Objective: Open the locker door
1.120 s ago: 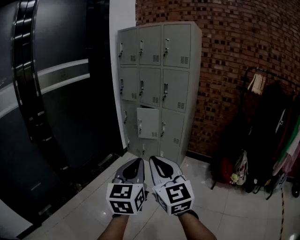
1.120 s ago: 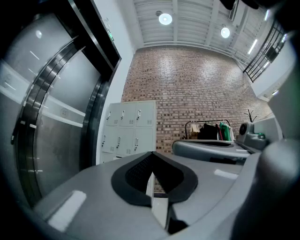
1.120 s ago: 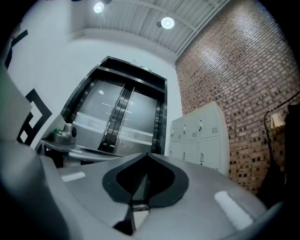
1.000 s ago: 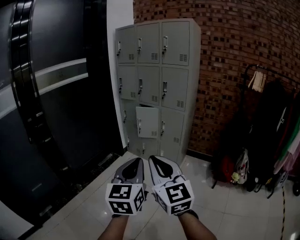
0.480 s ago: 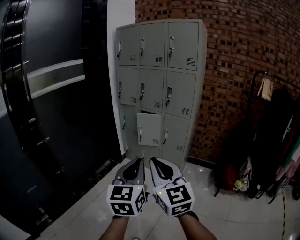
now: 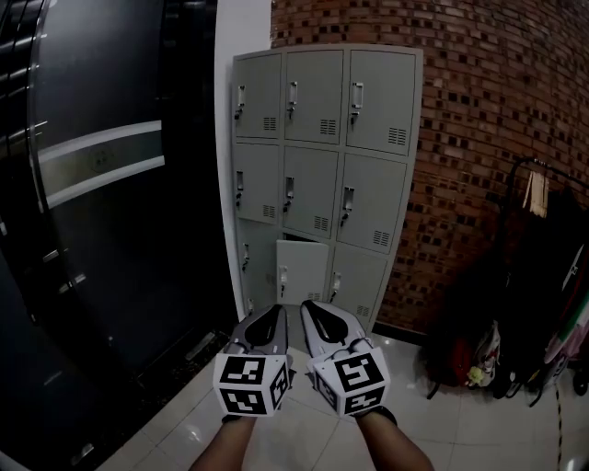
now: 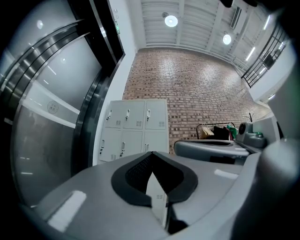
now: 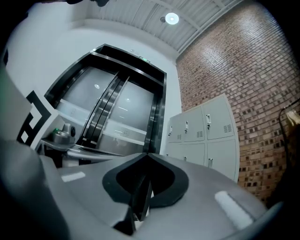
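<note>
A grey locker cabinet (image 6: pixel 322 175) with three rows of three doors stands against the brick wall, some way ahead of me. Its bottom middle door (image 6: pixel 302 269) hangs slightly ajar; the other doors look flush. My left gripper (image 6: pixel 274 311) and right gripper (image 6: pixel 308 306) are held side by side low in the head view, pointing at the cabinet and well short of it. Both have jaws together with nothing between them. The lockers (image 7: pixel 136 125) show beyond the left gripper (image 7: pixel 151 153) in its view. They also show as lockers (image 8: pixel 206 138) to the right of the right gripper (image 8: pixel 148 154).
A dark glass wall with curved metal rails (image 6: pixel 92 184) fills the left. A white pillar (image 6: pixel 241 28) borders the cabinet. A clothes rack with bags (image 6: pixel 538 313) stands at the right by the brick wall (image 6: pixel 479 138). Glossy white floor tiles (image 6: pixel 184 423) lie underfoot.
The cabinet has grown larger and shifted right in the head view as I come closer. Both grippers stay side by side and shut.
</note>
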The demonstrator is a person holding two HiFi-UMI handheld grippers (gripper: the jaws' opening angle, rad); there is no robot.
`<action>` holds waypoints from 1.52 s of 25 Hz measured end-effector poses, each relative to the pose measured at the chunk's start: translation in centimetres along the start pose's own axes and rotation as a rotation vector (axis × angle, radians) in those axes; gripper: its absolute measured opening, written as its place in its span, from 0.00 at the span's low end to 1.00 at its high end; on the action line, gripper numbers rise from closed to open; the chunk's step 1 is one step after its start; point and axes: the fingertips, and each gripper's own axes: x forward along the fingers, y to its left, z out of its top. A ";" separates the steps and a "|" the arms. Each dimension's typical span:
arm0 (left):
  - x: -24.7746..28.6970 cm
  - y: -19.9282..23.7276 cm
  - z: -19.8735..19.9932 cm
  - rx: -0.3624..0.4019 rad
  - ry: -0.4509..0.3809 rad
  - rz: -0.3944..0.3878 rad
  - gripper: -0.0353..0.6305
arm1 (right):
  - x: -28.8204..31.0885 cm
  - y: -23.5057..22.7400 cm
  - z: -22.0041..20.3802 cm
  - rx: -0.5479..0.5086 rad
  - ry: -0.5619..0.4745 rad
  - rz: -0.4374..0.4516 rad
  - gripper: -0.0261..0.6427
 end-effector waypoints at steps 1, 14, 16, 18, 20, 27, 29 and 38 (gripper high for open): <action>0.3 0.9 0.2 0.000 -0.002 -0.002 0.06 | 0.9 0.0 0.1 -0.001 -0.002 -0.004 0.04; 6.1 6.1 0.6 -0.003 -0.018 -0.022 0.06 | 8.0 -1.7 -1.4 0.023 -0.010 -0.011 0.04; 7.5 6.4 0.5 0.006 -0.015 -0.023 0.06 | 9.0 -2.5 -1.9 0.031 -0.014 -0.011 0.04; 9.1 6.9 0.2 0.013 -0.013 -0.024 0.06 | 10.3 -3.6 -2.6 0.037 -0.015 -0.011 0.04; 11.0 7.5 -0.2 0.021 -0.012 -0.023 0.06 | 11.9 -4.9 -3.3 0.041 -0.020 -0.011 0.04; 19.5 10.0 0.5 0.051 -0.018 -0.006 0.06 | 18.7 -11.4 -4.5 0.078 -0.046 -0.007 0.04; 22.2 10.6 0.8 0.058 -0.019 -0.003 0.06 | 20.8 -13.3 -4.9 0.082 -0.045 0.002 0.04; 32.9 11.3 1.9 0.101 -0.019 0.016 0.06 | 27.6 -21.3 -5.8 0.120 -0.068 0.058 0.04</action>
